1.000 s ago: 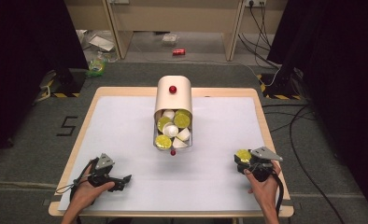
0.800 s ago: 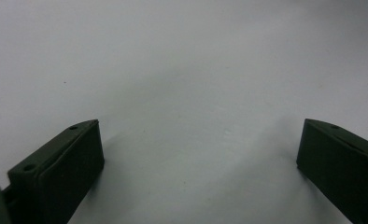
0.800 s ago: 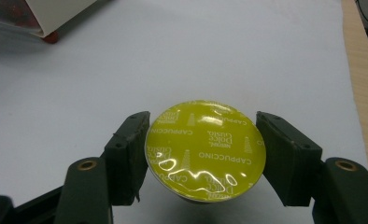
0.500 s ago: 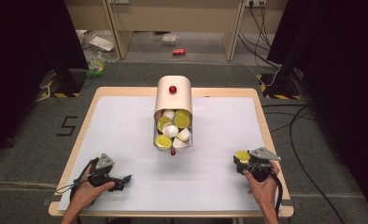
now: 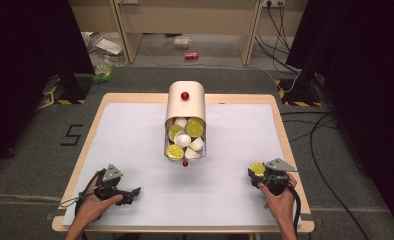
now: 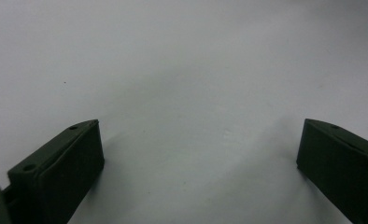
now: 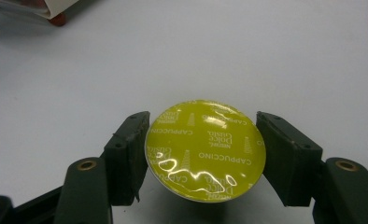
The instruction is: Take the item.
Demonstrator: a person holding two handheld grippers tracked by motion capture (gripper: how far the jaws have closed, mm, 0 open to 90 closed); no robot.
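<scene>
A: Where's the coffee capsule [image 7: 205, 150]?
B: At the near right of the table [image 5: 135, 120], yellow lid up, pinched between the jaws of the right gripper [image 5: 259, 172].
A: And the left gripper [image 5: 131, 191]?
B: Near left, jaws spread wide over bare tabletop.
A: What's behind?
B: A tipped-over box [image 5: 186, 105] mid-table, holding more capsules [image 5: 185, 137].
</scene>
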